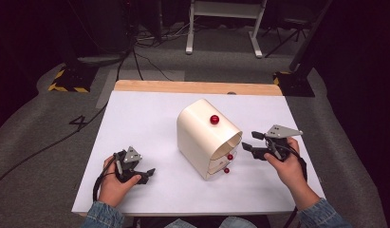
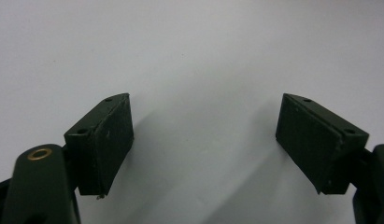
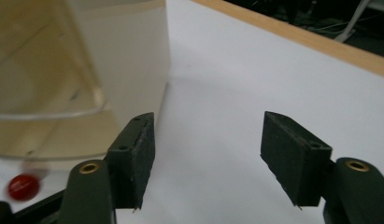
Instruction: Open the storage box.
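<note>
I see a cream box (image 1: pixel 208 137) with a round top in the middle of the white table (image 1: pixel 135 123). It has a red knob (image 1: pixel 214 119) on its curved top and two more red knobs (image 1: pixel 229 157) low on the open front, where clear little drawers (image 1: pixel 221 164) sit one above the other. In the right gripper view the box wall (image 3: pixel 119 60) is close on the left, and one red knob (image 3: pixel 23 186) shows blurry near the bottom corner. My right claw (image 1: pixel 249 148) is just beside the front of the box, not touching it. Its jaws are wide apart and hold nothing (image 3: pixel 208 158). My left claw (image 1: pixel 146 174) rests low over the table, well apart from the box, near the front edge. Its jaws are also wide apart, with only bare table between them (image 2: pixel 203 144). A wooden strip (image 1: pixel 197 87) runs along the far edge of the table.
</note>
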